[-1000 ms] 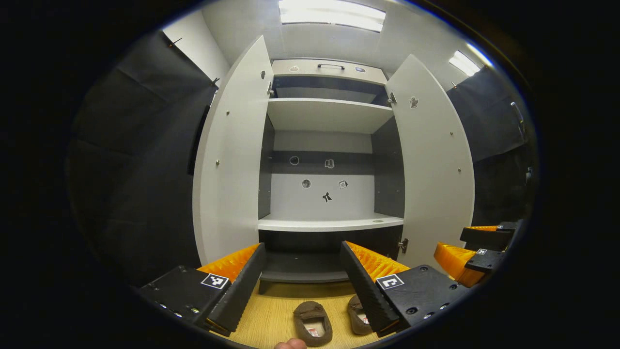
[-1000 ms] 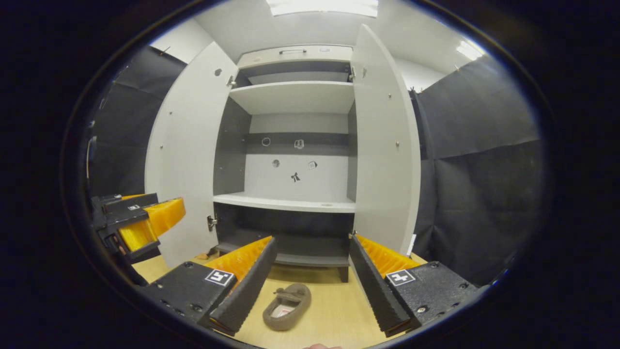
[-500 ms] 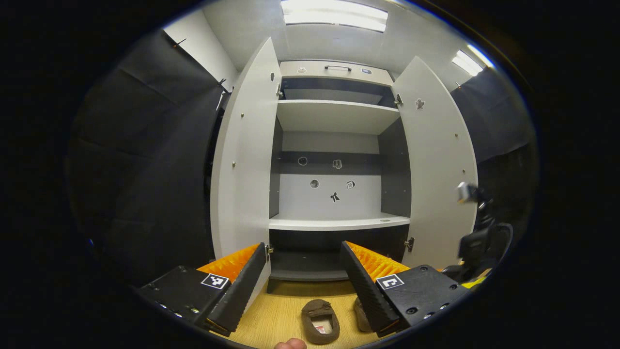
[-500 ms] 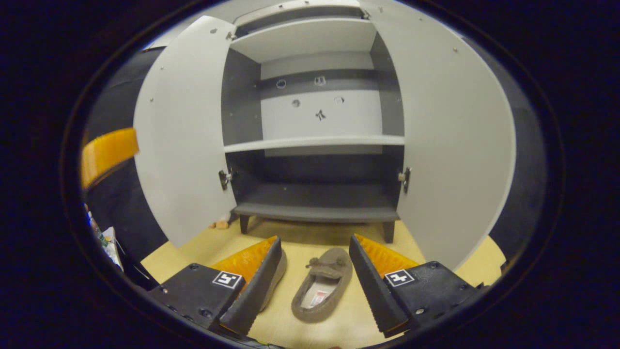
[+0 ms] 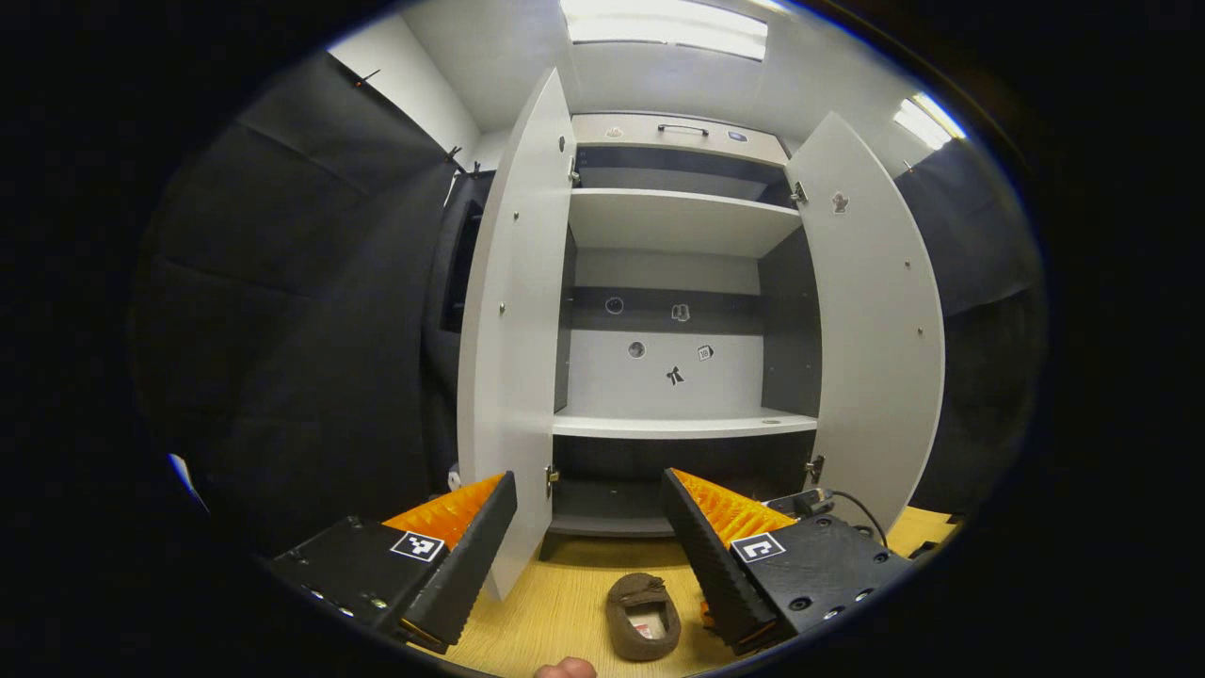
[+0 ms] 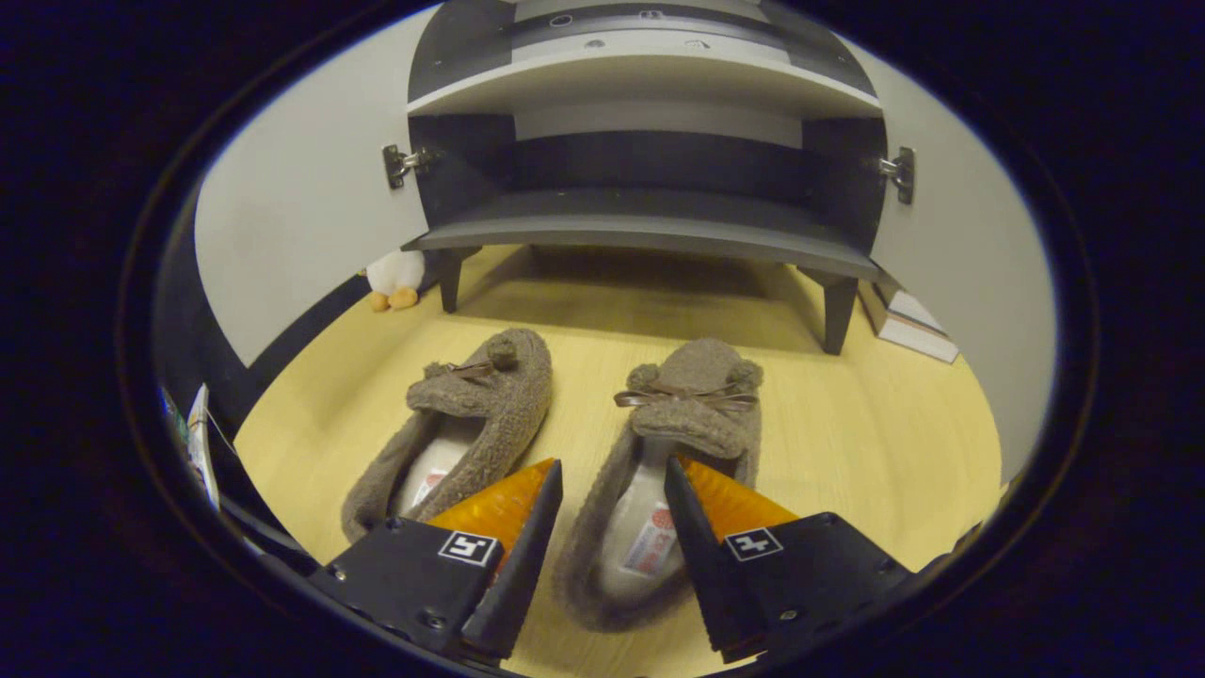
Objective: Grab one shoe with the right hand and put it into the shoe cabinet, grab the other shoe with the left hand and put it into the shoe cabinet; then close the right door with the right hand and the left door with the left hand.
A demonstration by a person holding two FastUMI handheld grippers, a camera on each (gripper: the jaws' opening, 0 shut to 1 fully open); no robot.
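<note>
Two brown fuzzy slippers lie side by side on the wooden floor in front of the open shoe cabinet. In the right gripper view the left shoe lies free. The right shoe has my right gripper low over its heel end. That gripper is open: one finger is between the two shoes, the other over the insole, with the shoe's side wall between them. In the left gripper view my left gripper hangs open and empty, higher up, facing the cabinet, with one shoe on the floor below.
Both cabinet doors stand wide open, the left door and the right door. The shelves are bare. A small plush toy sits by the cabinet's left leg and some books lie by the right leg.
My right gripper has dropped from facing the cabinet down to the floor, and its jaws have narrowed around the right shoe's side. The left gripper has drifted a little sideways, still open.
</note>
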